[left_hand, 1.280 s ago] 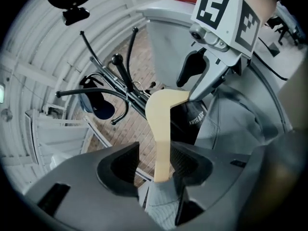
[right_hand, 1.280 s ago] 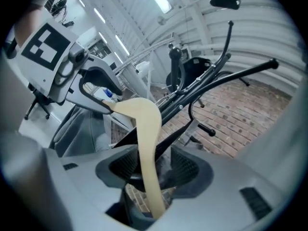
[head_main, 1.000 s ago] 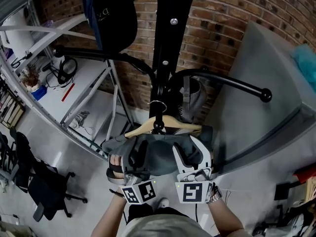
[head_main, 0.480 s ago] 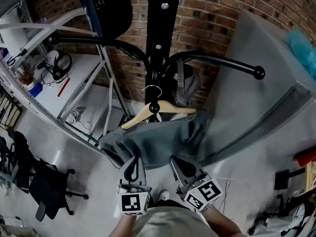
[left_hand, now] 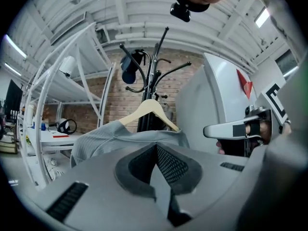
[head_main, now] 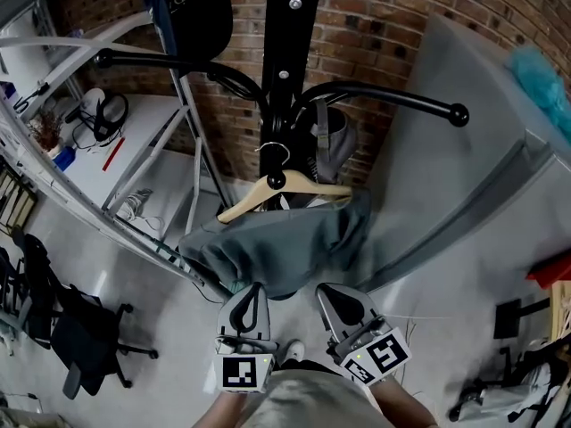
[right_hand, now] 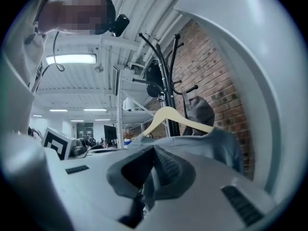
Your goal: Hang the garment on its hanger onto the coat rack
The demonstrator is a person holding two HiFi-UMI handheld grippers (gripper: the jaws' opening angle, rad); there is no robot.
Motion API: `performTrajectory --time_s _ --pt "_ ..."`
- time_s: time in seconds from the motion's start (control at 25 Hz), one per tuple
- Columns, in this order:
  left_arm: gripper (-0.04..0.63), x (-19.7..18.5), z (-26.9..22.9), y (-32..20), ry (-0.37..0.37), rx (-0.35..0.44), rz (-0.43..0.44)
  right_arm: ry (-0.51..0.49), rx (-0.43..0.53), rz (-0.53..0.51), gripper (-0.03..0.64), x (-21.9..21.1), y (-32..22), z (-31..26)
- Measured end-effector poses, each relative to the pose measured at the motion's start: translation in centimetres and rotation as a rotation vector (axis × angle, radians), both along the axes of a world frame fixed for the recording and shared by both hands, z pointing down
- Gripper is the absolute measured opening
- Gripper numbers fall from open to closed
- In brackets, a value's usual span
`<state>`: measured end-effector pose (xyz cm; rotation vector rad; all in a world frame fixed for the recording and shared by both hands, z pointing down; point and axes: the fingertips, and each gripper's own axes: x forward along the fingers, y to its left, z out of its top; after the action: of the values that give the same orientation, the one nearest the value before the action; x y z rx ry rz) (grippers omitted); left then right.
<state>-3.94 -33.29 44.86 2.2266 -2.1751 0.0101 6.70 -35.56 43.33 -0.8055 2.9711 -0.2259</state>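
Observation:
A wooden hanger (head_main: 268,193) carries a grey garment (head_main: 277,248) and hangs by its metal hook (head_main: 275,152) on the black coat rack (head_main: 287,52), under the rack's curved arms. My left gripper (head_main: 247,303) and right gripper (head_main: 343,306) sit side by side just below the garment's lower edge, both shut with nothing seen between the pads. In the left gripper view the shut left gripper (left_hand: 156,150) points at the hanger (left_hand: 150,110) and garment (left_hand: 106,136). In the right gripper view the shut right gripper (right_hand: 154,162) faces the hanger (right_hand: 168,115).
A grey cap-like item (head_main: 335,145) and a dark blue one (head_main: 192,16) also hang on the rack. A brick wall (head_main: 384,25) stands behind it. A white metal shelf frame (head_main: 107,52) is at left, an office chair (head_main: 80,337) lower left, a large grey panel (head_main: 464,150) at right.
Both grippers have drawn back from the garment toward the person and lower, rolled, and their jaws have gone from open to shut. The garment stays hanging on the rack.

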Motion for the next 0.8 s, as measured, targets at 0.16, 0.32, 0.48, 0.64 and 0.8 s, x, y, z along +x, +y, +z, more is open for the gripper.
performTrajectory --time_s 0.16,0.32,0.48,0.64,0.8 --pt "0.003 -0.7 -0.6 -0.2 0.017 0.03 -0.019 -0.004 0.007 -0.001 0.021 0.3 0.0 0.0" --pt "0.003 -0.7 -0.9 -0.1 0.01 0.043 -0.008 0.002 0.015 -0.019 0.021 -0.1 0.2 -0.1" --pt "0.003 -0.9 -1.0 0.2 0.045 0.059 0.004 0.001 0.043 -0.065 0.021 -0.5 0.8 -0.6" --pt "0.002 -1.3 -1.0 0.4 0.027 0.065 -0.01 0.001 0.041 -0.061 0.021 -0.5 0.8 -0.6" --pt "0.002 -1.0 -0.8 0.4 0.017 0.047 0.005 0.001 0.033 -0.058 0.021 -0.4 0.9 -0.5"
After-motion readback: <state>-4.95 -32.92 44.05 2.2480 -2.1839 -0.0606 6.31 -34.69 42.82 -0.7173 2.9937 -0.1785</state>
